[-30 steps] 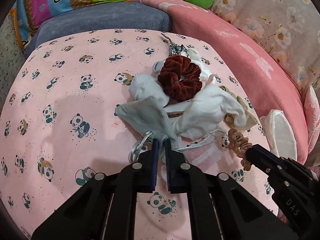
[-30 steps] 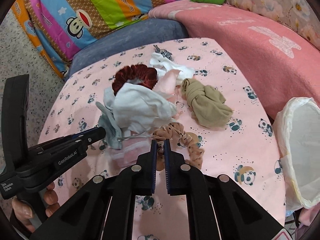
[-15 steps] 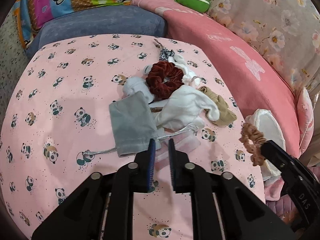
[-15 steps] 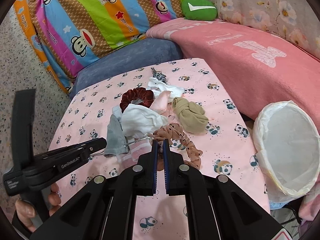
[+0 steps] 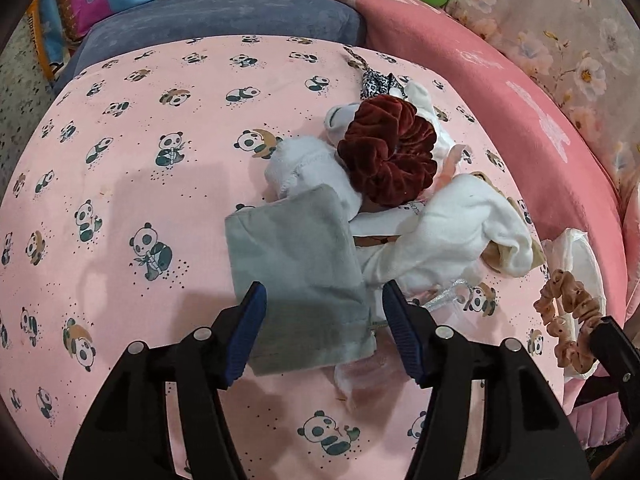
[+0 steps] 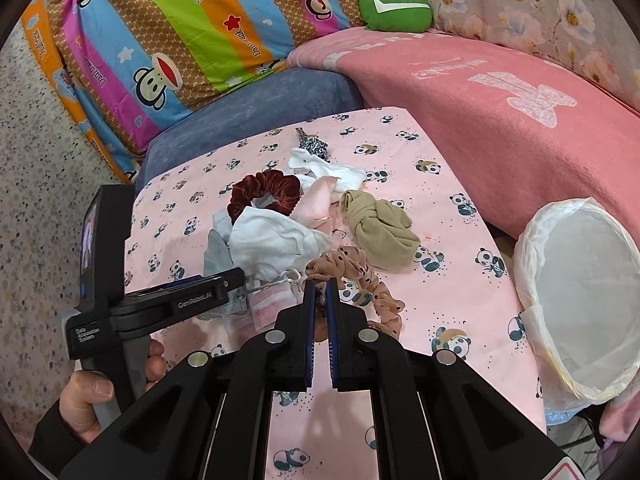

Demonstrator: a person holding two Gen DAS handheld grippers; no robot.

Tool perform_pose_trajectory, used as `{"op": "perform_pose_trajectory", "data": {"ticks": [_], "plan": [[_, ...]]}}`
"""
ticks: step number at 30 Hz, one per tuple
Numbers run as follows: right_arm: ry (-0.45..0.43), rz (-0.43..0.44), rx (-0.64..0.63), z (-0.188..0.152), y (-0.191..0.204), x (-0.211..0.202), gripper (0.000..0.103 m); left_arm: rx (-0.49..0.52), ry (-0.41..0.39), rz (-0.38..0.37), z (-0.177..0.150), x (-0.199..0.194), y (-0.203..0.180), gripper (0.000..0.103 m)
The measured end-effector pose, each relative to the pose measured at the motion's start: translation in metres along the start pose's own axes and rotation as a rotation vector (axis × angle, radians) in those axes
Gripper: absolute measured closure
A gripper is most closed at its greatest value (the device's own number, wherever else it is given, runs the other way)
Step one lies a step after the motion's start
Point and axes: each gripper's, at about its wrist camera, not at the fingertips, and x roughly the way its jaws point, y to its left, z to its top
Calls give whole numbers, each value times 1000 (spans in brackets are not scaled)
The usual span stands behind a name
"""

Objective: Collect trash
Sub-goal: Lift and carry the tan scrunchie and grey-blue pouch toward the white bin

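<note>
Pink panda-print bench point(image 5: 168, 92): a pile with grey pouch point(image 5: 296, 276), maroon scrunchie point(image 5: 390, 148), white cloth point(image 5: 460, 232) and tan cloth point(image 6: 380, 230). Left gripper point(image 5: 322, 320): jaws opening, astride the pouch's near end, pads clear of it. Right gripper point(image 6: 319, 292): nearly closed, pinching a spotted scrunchie point(image 6: 352, 272) that hangs over the bench. White-lined bin point(image 6: 580, 312): beside the bench's right edge.

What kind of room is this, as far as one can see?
Probably a bedroom or living room at home: a cartoon-monkey striped pillow, a pink blanket on a sofa or bed, and a panda-print cloth under scattered scrunchies and socks.
</note>
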Motion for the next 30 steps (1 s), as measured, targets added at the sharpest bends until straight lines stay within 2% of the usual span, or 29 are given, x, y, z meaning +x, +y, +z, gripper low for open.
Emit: {"op": "perform_pose_trajectory", "data": {"ticks": [1,2,3,5,6,12,17,22,30], "plan": [[4,-1,0,1,0,2,96,4,9,-7,-1,2,0,61],[9,-1,1,1,0,4,96,6,19,-25,-3,3,0,73],[12,0,3,1,0,6,96,0,25,-37,-4,3,1,81],[16,3,5,1,0,8,96,2,23,-50,-7,-1,1,91],[16,6,6,0,0,8,96,10,16,-44,-10,-5,0,92],[-3,21,4,-2,2,-3,96,7,-31,-56,-16,-36,-2,94],[-43,28,1,-1,4,-22,96,41,-87,-68,-17,-66,-20,94],[-82,28,10,-2,0,-43,96,96,-137,-100,-16,-96,-53,94],[-153,0,41,-4,-24,-83,96,212,-164,-163,-22,-114,-114,95]]}}
